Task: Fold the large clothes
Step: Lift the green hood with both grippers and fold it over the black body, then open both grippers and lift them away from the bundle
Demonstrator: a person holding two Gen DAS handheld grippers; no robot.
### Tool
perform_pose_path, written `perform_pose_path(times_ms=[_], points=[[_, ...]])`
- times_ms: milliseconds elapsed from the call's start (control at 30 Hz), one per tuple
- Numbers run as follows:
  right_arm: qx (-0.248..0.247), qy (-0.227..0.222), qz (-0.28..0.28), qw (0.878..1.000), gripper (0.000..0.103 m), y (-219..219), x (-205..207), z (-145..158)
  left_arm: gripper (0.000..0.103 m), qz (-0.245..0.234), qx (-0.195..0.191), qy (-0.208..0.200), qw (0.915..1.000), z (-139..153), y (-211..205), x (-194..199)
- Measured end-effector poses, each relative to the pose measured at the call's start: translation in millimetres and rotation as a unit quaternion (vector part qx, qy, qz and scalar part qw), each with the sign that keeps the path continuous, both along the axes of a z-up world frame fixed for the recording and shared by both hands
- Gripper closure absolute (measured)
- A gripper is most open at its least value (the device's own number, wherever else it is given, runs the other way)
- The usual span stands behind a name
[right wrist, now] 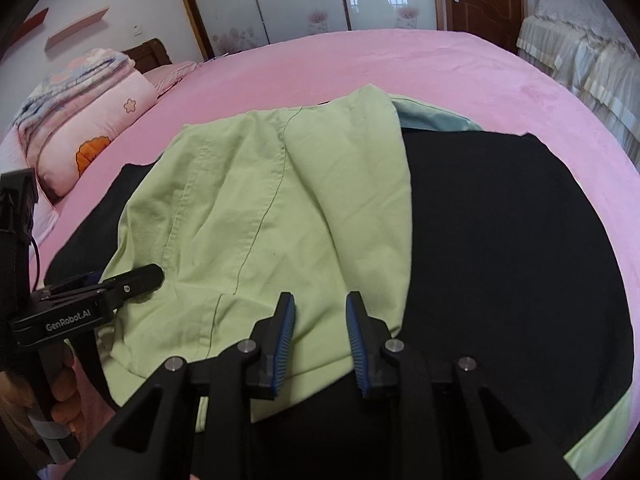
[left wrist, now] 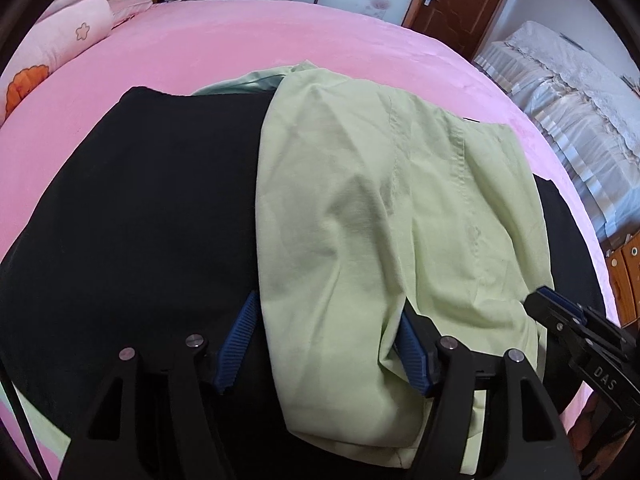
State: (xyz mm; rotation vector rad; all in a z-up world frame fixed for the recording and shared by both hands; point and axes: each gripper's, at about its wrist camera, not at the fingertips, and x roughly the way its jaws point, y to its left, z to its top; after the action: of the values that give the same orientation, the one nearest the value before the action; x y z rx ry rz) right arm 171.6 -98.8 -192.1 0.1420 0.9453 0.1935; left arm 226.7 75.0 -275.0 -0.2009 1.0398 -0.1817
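both grippers, left and right, gape over green cloth, gripping nothing.

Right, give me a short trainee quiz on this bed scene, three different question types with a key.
1. True or false: the green garment lies on top of the black garment.
2. What colour is the bed sheet under both garments? A blue, B pink, C white.
3. Fill in: the fingers of the right gripper stand ____ (apart / pressed together).

Key: 1 true; 2 B; 3 apart.
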Motion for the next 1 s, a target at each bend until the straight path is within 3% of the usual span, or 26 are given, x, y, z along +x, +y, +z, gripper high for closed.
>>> perform_pose_path(times_ms=[133, 267, 467, 800, 1000], points=[[0.024, 0.012, -0.013, 1.000, 0.074, -7, -10, 10, 0.033, 0.017, -0.012, 0.017, 0.9996, 16, 5, -9], [0.047, 0.004, -0.022, 0.999, 0.074, -7, -29, 26, 0.033, 0.014, -0.017, 0.005, 0.9998, 40, 7, -29], [0.045, -0.009, -0.009, 0.999, 0.074, 9, -54, 56, 0.031, 0.009, 0.052, -0.022, 0.9984, 85, 12, -66], [0.067, -0.056, 0.037, 0.996, 0.074, 35, -100, 126, 0.030, 0.038, -0.012, -0.032, 0.9987, 168, 57, -127], [0.066, -0.093, 0.046, 0.992, 0.067, 42, -130, 169, 0.025, 0.046, -0.042, -0.076, 0.9951, 222, 70, -162]])
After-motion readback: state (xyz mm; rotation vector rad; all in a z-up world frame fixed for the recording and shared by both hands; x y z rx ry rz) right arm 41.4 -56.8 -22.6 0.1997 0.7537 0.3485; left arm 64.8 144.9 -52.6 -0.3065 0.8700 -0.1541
